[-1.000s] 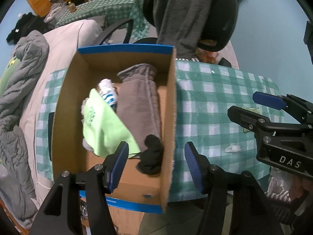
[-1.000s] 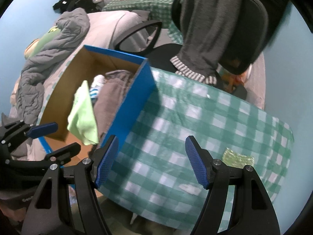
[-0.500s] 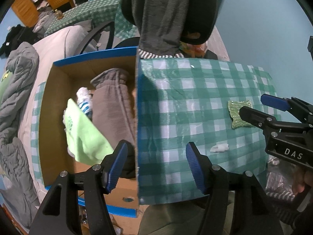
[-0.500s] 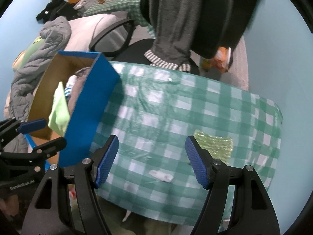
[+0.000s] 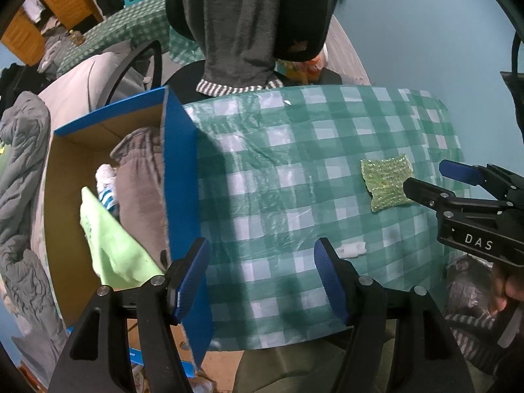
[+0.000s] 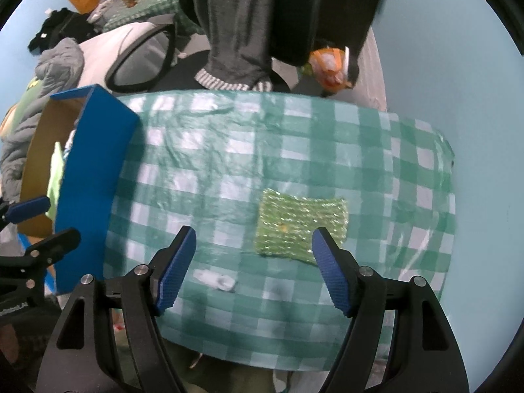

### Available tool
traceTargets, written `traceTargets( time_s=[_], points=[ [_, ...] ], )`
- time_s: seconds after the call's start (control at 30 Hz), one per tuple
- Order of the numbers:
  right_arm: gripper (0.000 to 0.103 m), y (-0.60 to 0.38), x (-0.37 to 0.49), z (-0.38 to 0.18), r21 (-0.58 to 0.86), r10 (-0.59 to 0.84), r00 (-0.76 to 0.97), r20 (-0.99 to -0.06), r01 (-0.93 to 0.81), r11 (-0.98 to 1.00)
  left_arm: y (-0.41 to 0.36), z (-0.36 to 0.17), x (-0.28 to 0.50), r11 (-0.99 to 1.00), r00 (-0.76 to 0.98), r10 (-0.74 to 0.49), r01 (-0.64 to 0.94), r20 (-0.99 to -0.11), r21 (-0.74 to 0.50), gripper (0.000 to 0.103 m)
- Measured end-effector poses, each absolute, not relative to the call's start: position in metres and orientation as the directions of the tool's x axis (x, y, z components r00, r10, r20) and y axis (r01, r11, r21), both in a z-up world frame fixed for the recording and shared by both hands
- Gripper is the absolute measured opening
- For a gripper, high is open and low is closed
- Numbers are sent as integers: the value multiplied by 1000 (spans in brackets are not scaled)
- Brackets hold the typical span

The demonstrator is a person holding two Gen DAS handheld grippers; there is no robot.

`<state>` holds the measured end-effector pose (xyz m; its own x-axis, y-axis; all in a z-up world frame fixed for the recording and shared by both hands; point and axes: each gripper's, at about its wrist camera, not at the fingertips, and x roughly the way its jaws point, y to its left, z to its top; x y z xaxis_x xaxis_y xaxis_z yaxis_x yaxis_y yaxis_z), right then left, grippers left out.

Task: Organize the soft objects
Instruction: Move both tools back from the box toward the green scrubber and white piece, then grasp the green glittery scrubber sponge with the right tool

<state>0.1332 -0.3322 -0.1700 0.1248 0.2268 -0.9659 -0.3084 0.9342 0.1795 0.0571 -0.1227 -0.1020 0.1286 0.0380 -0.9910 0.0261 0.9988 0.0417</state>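
green sponge now just ahead of the empty, wide-apart right claw; left claw just widened, empty, swung off the box toward sponge.

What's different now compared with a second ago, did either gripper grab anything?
Neither grabbed anything. Both views slid off the box onto the checkered tablecloth; the right gripper now faces the green sponge. The left gripper has just been opening, nothing between its jaws. Box contents, sponge and white scrap stayed put.
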Motion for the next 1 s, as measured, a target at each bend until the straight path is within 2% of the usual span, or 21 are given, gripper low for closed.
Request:
traceTargets(
  time_s=[0.07, 0.1, 0.5, 1.0],
  points=[
    [74, -337, 135, -176, 182, 224, 114, -968, -295, 938, -127, -107, 60, 998, 120, 44, 31, -992, 48, 76],
    [74, -340, 136, -180, 185, 224, 109, -969, -287, 940, -129, -109, 61, 998, 119, 44, 32, -992, 48, 77],
    [74, -361, 148, -227, 193, 209, 47, -977, -223, 955, -151, -150, 76, 996, 58, 65, 58, -996, 68, 77],
    [74, -356, 159, -273, 123, 130, 24, -991, -200, 972, -155, -185, 77, 996, 5, 84, 42, -996, 84, 77]
  ],
)
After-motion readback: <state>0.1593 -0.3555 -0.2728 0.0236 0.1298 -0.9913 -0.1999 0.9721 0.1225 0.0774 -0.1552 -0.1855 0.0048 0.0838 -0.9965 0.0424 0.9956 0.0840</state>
